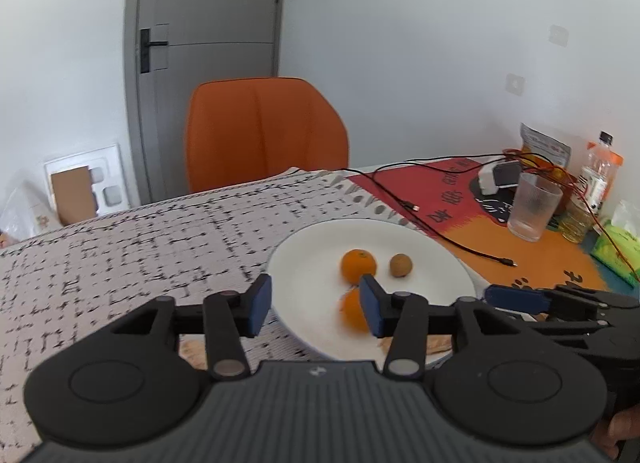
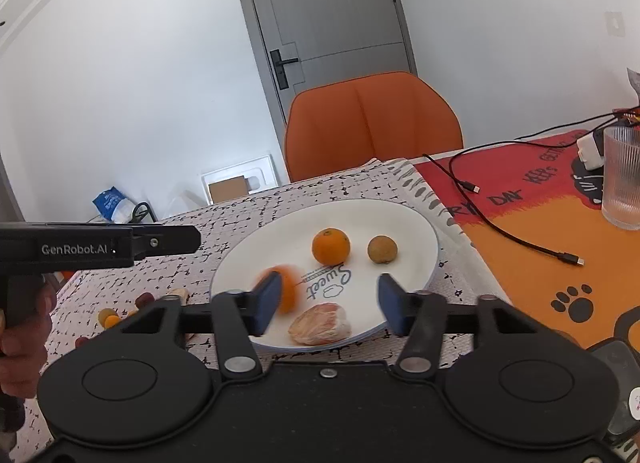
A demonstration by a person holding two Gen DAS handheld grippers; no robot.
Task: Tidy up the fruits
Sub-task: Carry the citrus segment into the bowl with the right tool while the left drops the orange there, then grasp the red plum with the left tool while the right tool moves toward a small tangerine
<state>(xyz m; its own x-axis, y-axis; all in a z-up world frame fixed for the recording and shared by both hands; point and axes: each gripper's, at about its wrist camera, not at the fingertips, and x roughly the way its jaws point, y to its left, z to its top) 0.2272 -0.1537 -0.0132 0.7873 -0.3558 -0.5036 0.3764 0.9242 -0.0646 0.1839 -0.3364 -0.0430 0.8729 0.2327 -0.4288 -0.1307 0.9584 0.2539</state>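
A white plate holds an orange, a brown round fruit, a second orange blurred by motion, and a peeled pinkish fruit. My left gripper is open over the plate's near left edge, the blurred orange beside its right finger. My right gripper is open over the plate's near rim, empty, with the peeled fruit between its fingers. Small fruits lie on the cloth left of the plate.
The table has a patterned cloth and an orange-red mat with black cables. A ribbed glass, a bottle, a charger and packets stand at the right. An orange chair stands behind the table.
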